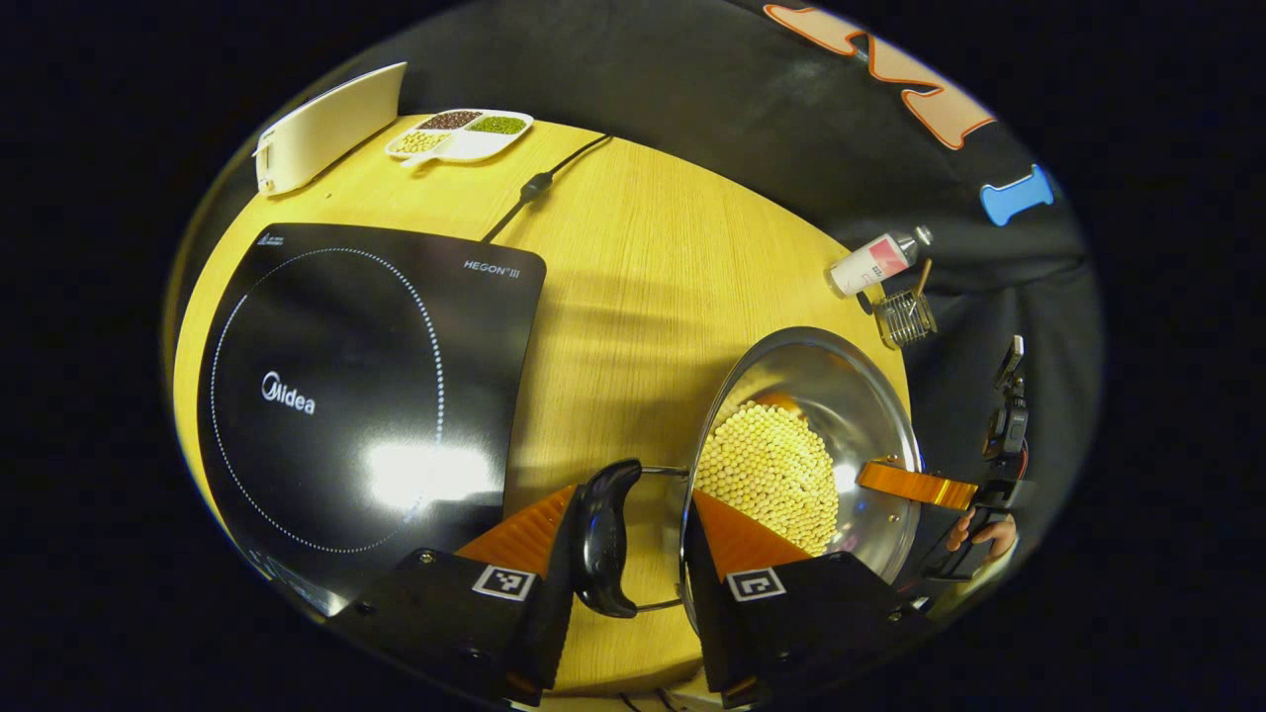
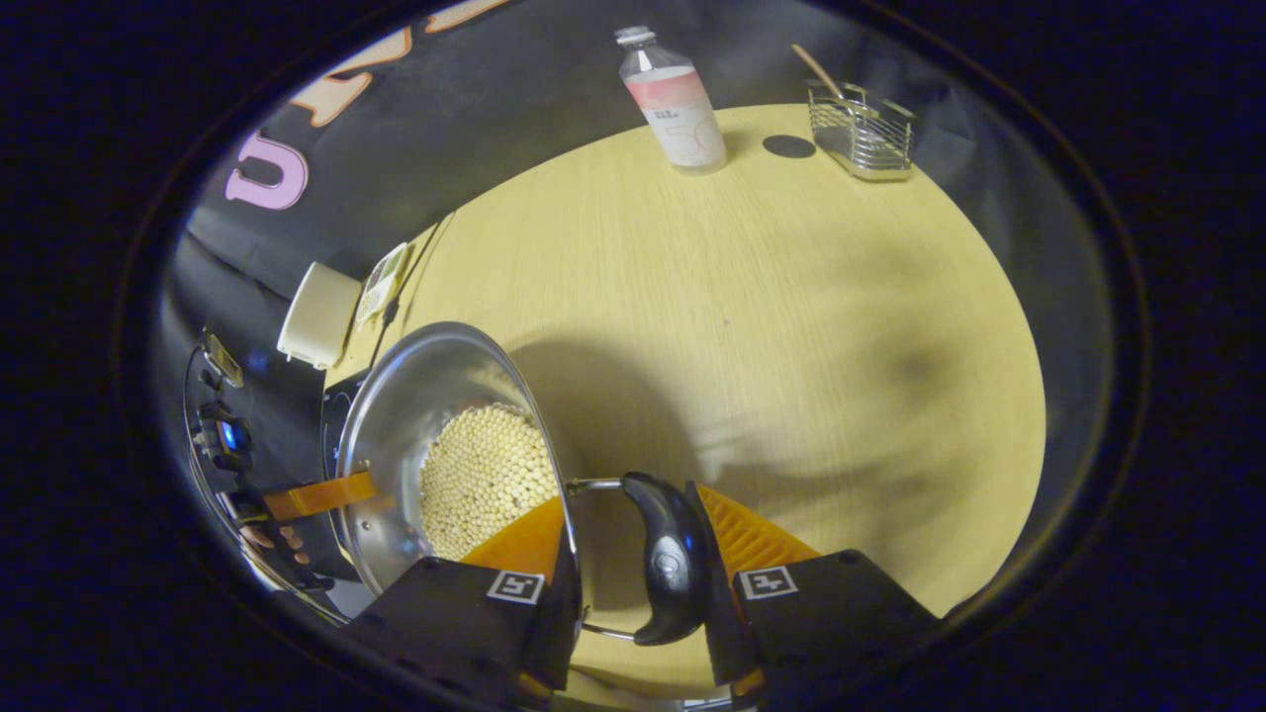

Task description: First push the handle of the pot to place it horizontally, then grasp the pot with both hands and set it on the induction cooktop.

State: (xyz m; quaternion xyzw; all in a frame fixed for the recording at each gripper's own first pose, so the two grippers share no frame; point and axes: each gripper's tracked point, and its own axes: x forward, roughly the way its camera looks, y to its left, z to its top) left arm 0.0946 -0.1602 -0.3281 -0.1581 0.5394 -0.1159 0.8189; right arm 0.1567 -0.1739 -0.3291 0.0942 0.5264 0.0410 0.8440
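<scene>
Pot (image 1: 801, 445) of beans held beside cooktop (image 1: 366, 396) above table (image 1: 653, 267). Left gripper (image 1: 633, 539) clamped on black side handle (image 1: 605, 539); right gripper (image 2: 633, 564) clamped on opposite handle (image 2: 668, 559).

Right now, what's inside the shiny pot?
The pot holds a heap of small, round, pale yellow beans. They cover most of its bottom, so whatever lies under the heap is hidden.

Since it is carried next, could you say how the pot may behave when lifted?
The pot is polished steel, so probably slippery. The beans lie loose, so they would likely slide if it tilts. Its handle hangs on thin wire and may pivot.
</scene>
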